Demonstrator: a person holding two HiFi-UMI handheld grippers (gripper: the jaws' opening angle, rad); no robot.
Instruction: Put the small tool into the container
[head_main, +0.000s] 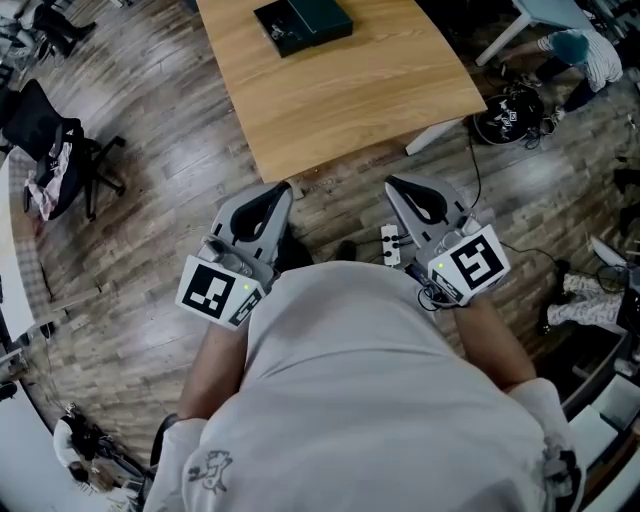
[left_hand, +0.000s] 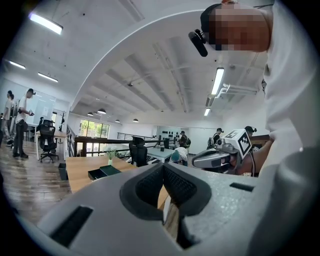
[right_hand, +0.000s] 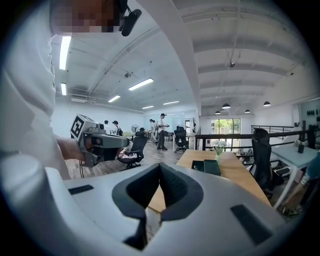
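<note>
1. Jaws first: the left gripper (left_hand: 163, 167) has its two dark pads pressed together tip to tip, with nothing between them.
2. The right gripper (right_hand: 159, 166) stands the same way, its jaws closed on each other and empty.
3. In the head view both grippers are held close against the person's white shirt (head_main: 370, 400), side by side but apart. Their tips point toward the table (head_main: 350, 100) (each marker cube sits at the end nearest the body).
4. Both grippers hang over the wooden floor (head_main: 170, 200), just short of the table's near edge. Neither touches the table.
5. The container (head_main: 303, 24) is a flat, dark box lying on the far part of the light wooden table, well apart from both grippers.
6. The small tool cannot be picked out in any view. A tiny pale speck shows on the container's left part, too small to tell what it is.
7. From the right gripper view a small vase (right_hand: 217, 152) with a green sprig stands on the table just beyond the container.
8. A black office chair (head_main: 62, 150) stands on the floor to the left of the table, with cloth draped over it.
9. Several people (right_hand: 161, 131) stand among desks far back in the room.
</note>
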